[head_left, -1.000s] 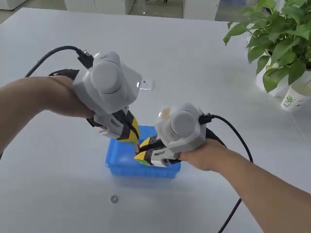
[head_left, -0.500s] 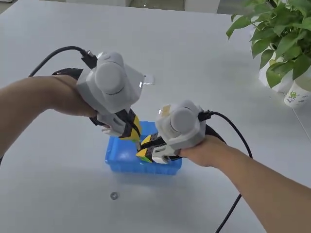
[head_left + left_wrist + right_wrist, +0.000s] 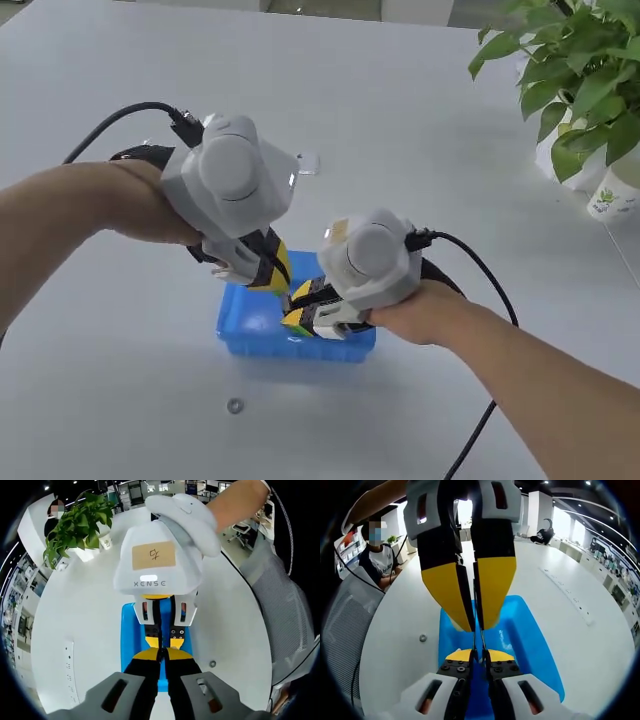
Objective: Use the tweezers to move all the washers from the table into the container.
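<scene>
Washer point(image 3: 235, 406) small grey ring; container point(image 3: 290, 350) blue, rectangular; tweezers point(image 3: 474, 639) thin.

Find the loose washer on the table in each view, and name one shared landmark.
Head view: washer on the table, below the blue container.
Left gripper view: washer right of the container.
Right gripper view: washer left of the container.
Shared landmark: the container.
</scene>
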